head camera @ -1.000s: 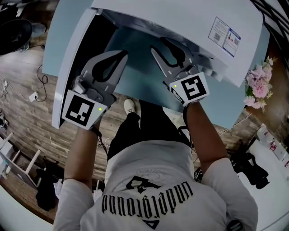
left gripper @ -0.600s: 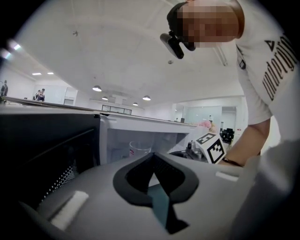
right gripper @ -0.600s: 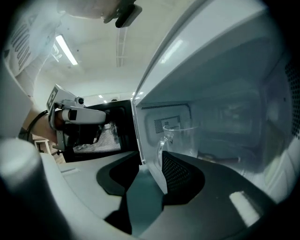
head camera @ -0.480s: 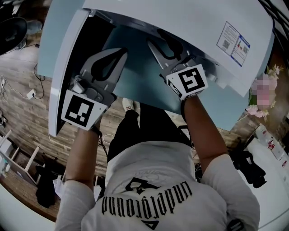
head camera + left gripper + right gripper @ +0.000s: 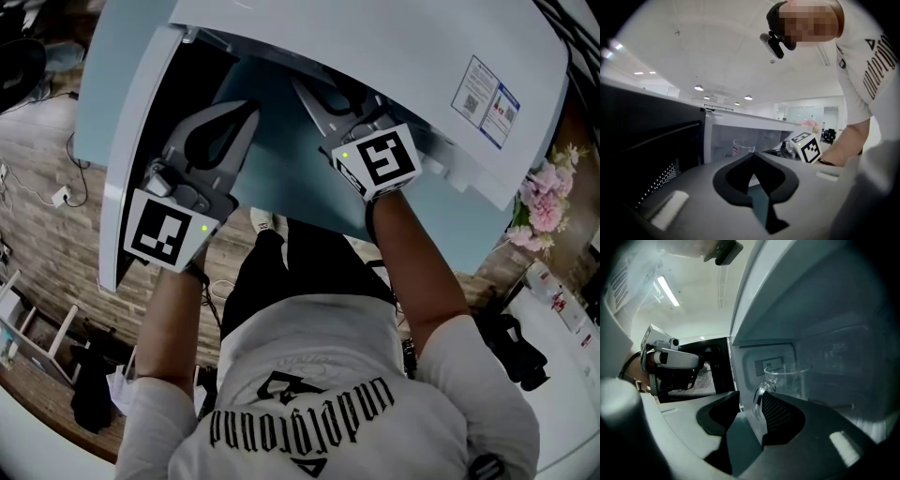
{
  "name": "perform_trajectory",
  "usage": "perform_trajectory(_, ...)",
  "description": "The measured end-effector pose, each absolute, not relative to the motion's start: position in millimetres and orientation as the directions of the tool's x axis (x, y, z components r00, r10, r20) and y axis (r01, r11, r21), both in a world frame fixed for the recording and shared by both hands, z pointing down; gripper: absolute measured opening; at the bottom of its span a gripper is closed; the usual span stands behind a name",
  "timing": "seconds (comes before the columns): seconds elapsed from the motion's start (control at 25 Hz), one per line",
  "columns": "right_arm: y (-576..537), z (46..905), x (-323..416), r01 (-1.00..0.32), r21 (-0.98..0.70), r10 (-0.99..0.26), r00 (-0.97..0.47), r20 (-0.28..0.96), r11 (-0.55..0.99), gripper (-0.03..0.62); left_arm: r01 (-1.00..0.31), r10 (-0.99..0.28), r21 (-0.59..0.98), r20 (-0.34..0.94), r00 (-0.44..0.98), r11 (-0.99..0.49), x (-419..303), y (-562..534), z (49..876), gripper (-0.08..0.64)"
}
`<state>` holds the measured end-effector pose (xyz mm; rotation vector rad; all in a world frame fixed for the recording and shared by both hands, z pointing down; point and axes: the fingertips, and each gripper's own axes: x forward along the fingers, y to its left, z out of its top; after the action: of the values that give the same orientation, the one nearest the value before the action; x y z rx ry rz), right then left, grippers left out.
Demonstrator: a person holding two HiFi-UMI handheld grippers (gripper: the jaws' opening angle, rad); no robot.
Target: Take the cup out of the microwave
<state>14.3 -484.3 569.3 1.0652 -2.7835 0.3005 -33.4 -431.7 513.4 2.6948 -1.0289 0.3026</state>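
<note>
A clear glass cup [image 5: 787, 380] with a handle stands inside the white microwave [image 5: 375, 47], whose door [image 5: 131, 141] hangs open to the left. My right gripper [image 5: 751, 397] reaches into the cavity, open, and the cup's handle [image 5: 758, 399] sits right at its jaw tips, close to the right jaw. In the head view its tips are hidden under the microwave's top; only its marker cube [image 5: 380, 159] shows. My left gripper [image 5: 246, 112] is shut and empty, held outside in front of the open door. From the left gripper [image 5: 752, 157] view the cup [image 5: 743, 146] shows far back in the cavity.
The dark door [image 5: 647, 140] with its mesh window stands close on the left gripper's left. The microwave rests on a pale blue surface [image 5: 281, 187]. Pink flowers [image 5: 544, 192] stand to the right, and cables [image 5: 56, 192] lie on the wooden floor below.
My right gripper has pushed deeper into the microwave and slightly left, so its jaws now vanish under the top. The left gripper has barely moved.
</note>
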Motion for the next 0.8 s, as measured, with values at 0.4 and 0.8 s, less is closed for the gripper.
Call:
perform_trajectory(0.4,-495.6,571.8,-1.3,-0.642,-0.097,-0.613,-0.759,0.221,0.760,0.092,-0.682,-0.631,0.163,0.276,0.725,-0.712,-38.8,-429.8,515.2,0.049)
perform_trajectory(0.8,-490.5,573.3,0.2,-0.651,-0.099,-0.624,-0.752,0.212,0.752,0.040,-0.687,-0.637,0.159,0.273,0.721,-0.709,-38.7,-427.6,512.0,0.049)
